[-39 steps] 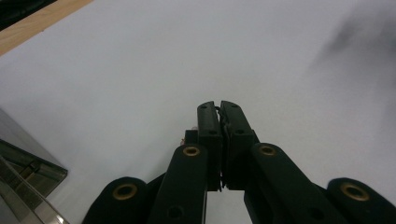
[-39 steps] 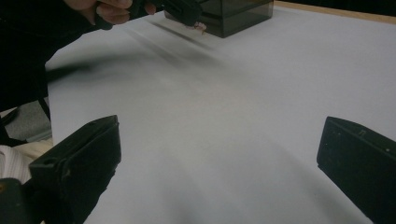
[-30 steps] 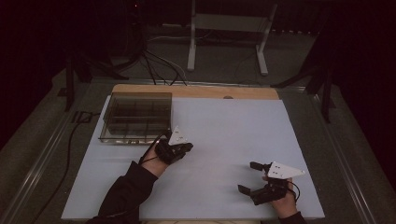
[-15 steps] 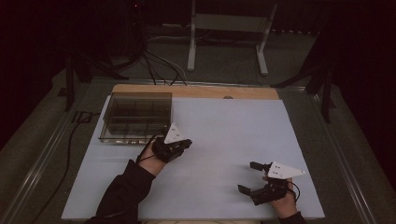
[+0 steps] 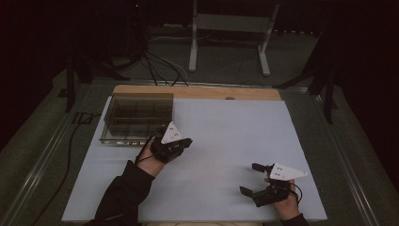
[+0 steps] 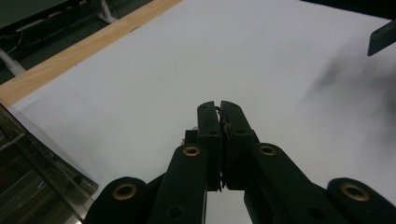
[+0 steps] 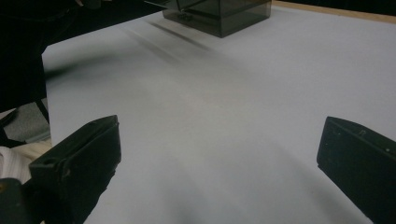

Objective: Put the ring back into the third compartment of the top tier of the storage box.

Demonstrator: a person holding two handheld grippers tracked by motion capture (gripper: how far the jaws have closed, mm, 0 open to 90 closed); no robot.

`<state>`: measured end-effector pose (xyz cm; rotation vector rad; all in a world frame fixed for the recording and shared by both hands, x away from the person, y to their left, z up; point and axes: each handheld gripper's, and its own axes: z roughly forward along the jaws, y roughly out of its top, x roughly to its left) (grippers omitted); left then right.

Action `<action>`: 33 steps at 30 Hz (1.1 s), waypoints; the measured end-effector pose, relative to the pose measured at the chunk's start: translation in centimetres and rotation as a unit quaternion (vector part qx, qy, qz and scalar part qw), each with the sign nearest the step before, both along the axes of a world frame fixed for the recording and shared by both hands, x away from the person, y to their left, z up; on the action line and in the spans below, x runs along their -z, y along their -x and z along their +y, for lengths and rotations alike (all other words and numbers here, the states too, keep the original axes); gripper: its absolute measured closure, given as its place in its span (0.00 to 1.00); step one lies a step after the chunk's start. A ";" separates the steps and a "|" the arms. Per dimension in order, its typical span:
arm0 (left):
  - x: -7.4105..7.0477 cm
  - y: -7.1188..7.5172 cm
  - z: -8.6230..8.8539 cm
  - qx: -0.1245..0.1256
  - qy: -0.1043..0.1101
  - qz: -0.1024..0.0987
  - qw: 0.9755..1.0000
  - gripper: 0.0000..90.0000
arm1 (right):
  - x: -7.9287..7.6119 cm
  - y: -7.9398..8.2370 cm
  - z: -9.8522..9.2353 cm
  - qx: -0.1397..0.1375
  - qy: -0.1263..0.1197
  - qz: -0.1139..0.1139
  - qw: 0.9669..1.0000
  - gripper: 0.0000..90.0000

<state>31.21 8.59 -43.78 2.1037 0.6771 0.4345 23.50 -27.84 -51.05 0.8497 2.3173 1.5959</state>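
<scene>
A wide pale sheet (image 5: 221, 136) covers the table, plain and bare across its middle, with a strip of bare wooden table edge (image 5: 197, 92) showing along the far side. Beyond that it is a dim room: dark drapes, a white metal stand (image 5: 230, 28) on the grey floor, and a bundle of black cables (image 5: 155, 66) running toward the table's far left corner.

On the sheet's far left corner sits a smoky see-through box with compartments (image 5: 137, 117), upright, its divisions visible through the walls. Just beside its near right corner is the left gripper (image 5: 186, 141), held in a dark-sleeved hand, pointing right across the sheet. In the left gripper view its jaws are pressed flat together with nothing I can make out between them, the box's edge at lower left.

Over at the near right, well apart from the box, the right gripper (image 5: 250, 179) rests low above the sheet, pointing left, jaws spread wide. The right gripper view confirms it: bare sheet between the two pads, the box far off at the top. Nothing lies between either gripper and the box.
</scene>
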 end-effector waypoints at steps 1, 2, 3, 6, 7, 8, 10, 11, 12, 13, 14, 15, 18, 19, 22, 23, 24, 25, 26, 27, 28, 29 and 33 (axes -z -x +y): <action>-0.1 0.0 0.1 0.001 0.001 0.000 1.000 1.00 | 0.0 0.0 0.0 0.000 0.000 -0.001 1.000 0.00; -0.3 0.0 0.1 0.000 0.002 -0.003 1.000 1.00 | 0.0 0.0 0.0 -0.001 0.000 -0.001 1.000 0.00; -0.4 0.0 0.3 -0.002 0.005 -0.004 1.000 1.00 | 0.1 0.0 0.0 -0.001 0.002 0.001 1.000 0.00; -0.5 0.1 0.4 -0.004 0.008 -0.006 1.000 1.00 | 0.0 0.0 0.0 0.000 0.000 0.000 1.000 0.00; -0.5 0.1 0.4 -0.004 0.008 -0.006 1.000 1.00 | 0.0 0.0 0.0 0.000 0.000 -0.001 1.000 0.00; -0.5 0.1 0.4 -0.004 0.007 -0.006 1.000 1.00 | 0.0 0.0 0.0 0.000 0.000 0.001 1.000 0.00; -0.5 0.1 0.4 -0.005 0.008 -0.007 1.000 1.00 | 0.1 0.0 0.0 0.000 0.002 0.002 1.000 0.00; -0.6 0.1 0.5 -0.004 0.009 -0.007 1.000 1.00 | 0.1 0.0 0.0 0.000 0.002 0.002 1.000 0.00; -0.6 0.1 0.5 -0.005 0.008 -0.010 1.000 1.00 | 0.0 0.0 0.0 0.000 0.000 0.000 1.000 0.00; -0.7 0.1 0.6 -0.004 0.007 -0.010 1.000 1.00 | 0.0 0.0 0.0 -0.001 0.000 -0.001 1.000 0.00; -0.8 0.1 0.6 -0.005 0.011 -0.010 1.000 1.00 | 0.0 0.0 0.0 -0.001 0.001 0.001 1.000 0.00; -0.9 0.1 0.7 -0.007 0.010 -0.012 1.000 1.00 | 0.1 0.0 0.0 -0.001 0.002 0.002 1.000 0.00; -1.1 0.1 1.0 -0.010 0.012 -0.014 1.000 1.00 | 0.0 0.0 0.0 -0.001 0.000 -0.001 1.000 0.00; -1.1 0.1 1.0 -0.011 0.012 -0.013 1.000 1.00 | 0.0 0.0 0.0 -0.001 -0.001 -0.001 1.000 0.00; -1.3 0.0 1.3 -0.014 0.015 -0.015 1.000 1.00 | 0.1 0.0 0.0 -0.001 0.001 0.002 1.000 0.00; -1.4 0.0 1.4 -0.014 0.016 -0.015 1.000 1.00 | 0.0 0.0 0.0 -0.001 0.000 0.001 1.000 0.00; -1.4 0.0 1.5 -0.015 0.015 -0.017 1.000 1.00 | 0.0 0.0 0.0 -0.001 0.000 -0.001 1.000 0.00; -1.4 0.0 1.5 -0.016 0.014 -0.018 1.000 1.00 | 0.0 0.0 0.0 -0.001 0.000 0.000 1.000 0.00; -1.5 0.0 1.5 -0.017 0.018 -0.018 1.000 1.00 | 0.0 0.0 0.0 -0.001 0.001 0.002 1.000 0.00; -1.6 0.0 1.7 -0.018 0.017 -0.019 1.000 1.00 | 0.1 0.0 0.0 -0.001 0.001 0.003 1.000 0.00; -1.6 0.0 1.7 -0.018 0.017 -0.019 1.000 1.00 | 0.1 0.0 0.0 -0.001 0.001 0.003 1.000 0.00; -1.6 0.0 1.7 -0.018 0.017 -0.019 1.000 1.00 | 0.0 0.0 0.0 -0.001 0.001 0.004 1.000 0.00; -2.0 0.0 2.3 -0.026 0.024 -0.025 0.999 1.00 | 0.0 0.0 0.1 -0.001 0.001 0.004 1.000 0.00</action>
